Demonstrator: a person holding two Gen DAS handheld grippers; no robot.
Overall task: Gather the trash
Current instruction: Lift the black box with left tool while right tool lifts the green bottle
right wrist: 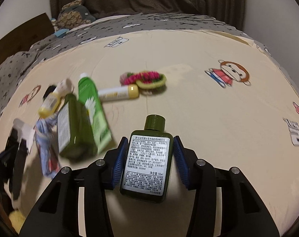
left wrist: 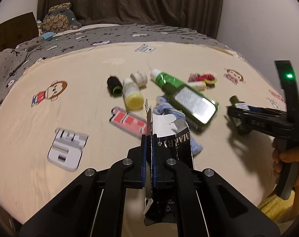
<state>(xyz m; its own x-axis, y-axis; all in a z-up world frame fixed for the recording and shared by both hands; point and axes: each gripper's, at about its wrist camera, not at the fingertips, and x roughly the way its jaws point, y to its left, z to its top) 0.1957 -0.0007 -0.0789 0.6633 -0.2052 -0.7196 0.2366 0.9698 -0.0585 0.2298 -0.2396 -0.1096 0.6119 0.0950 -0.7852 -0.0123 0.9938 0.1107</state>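
Cream cartoon-print bedsheet [right wrist: 189, 102], near edge: right gripper [right wrist: 149, 162] straddling small dark-green bottle [right wrist: 147, 158], pads not yet visibly pressing, cap pointing toward far edge; left gripper [left wrist: 149, 158] clamped on torn black carton [left wrist: 169, 142] beside remaining clutter

Torn black carton [left wrist: 169, 150] with white inner flaps and silver lettering, pinched flat at one wall, mouth ragged, raised off the cream sheet. Small dark green bottle [right wrist: 149, 158], round cap pointing away, white printed label facing up, lying between two blue pads; contact unclear. Larger dark green flat bottle [left wrist: 191, 103] lying label-up, touching a bright green daisy-print tube [right wrist: 92, 106]. Yellow-based little bottle [left wrist: 132, 93] beside a black spool [left wrist: 114, 86]. Crumpled blue wrapper [left wrist: 165, 108] behind the carton. Yellow-capped stick [right wrist: 120, 94] against pink-green hair ties [right wrist: 143, 79].
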